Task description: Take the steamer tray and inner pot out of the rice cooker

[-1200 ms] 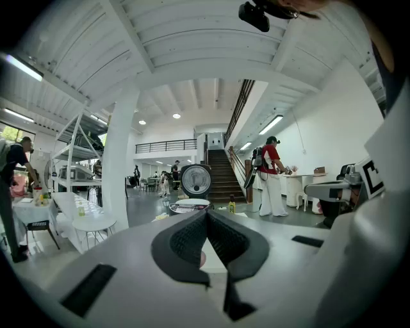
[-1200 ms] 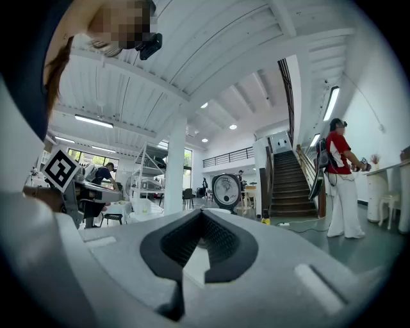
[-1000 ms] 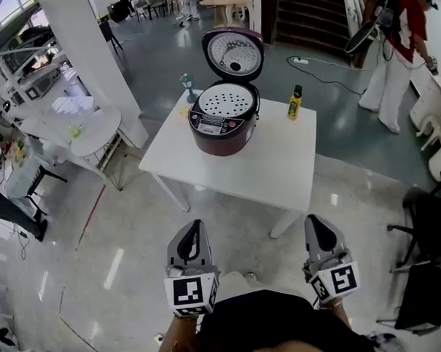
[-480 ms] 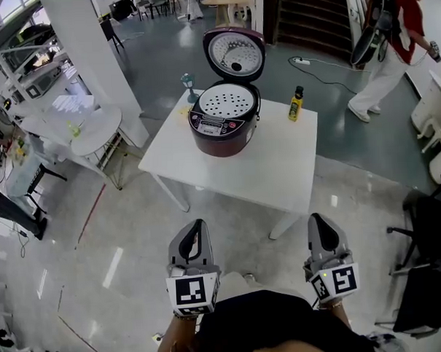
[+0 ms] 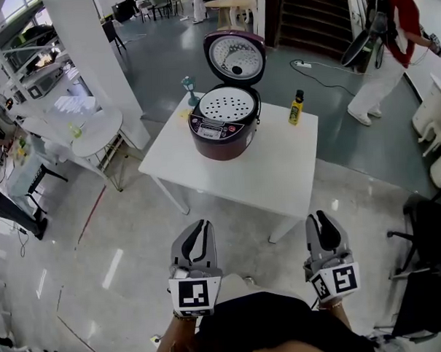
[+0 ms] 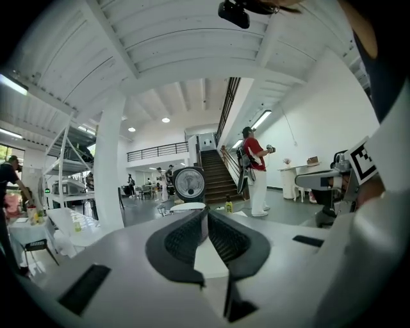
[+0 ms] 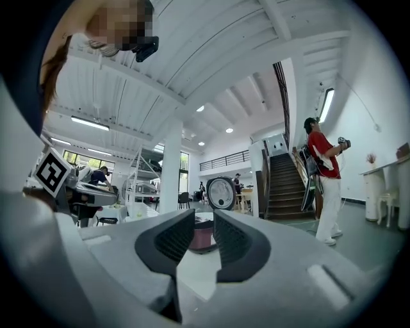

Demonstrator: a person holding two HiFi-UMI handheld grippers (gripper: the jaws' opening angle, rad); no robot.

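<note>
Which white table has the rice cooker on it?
The square table straight ahead, with the rice cooker and a yellow bottle; the round table at left lacks one.

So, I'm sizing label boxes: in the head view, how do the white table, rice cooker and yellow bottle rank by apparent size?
Largest to smallest:
1. white table
2. rice cooker
3. yellow bottle

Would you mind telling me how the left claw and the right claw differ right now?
The left claw has its jaws pressed together, while the right claw shows a clear gap, its jaws having just been opening. In the right claw's own view the rice cooker appears through that gap; in the left claw's view it sits above the closed tips. Both hold nothing and point toward the white table, short of it.
</note>
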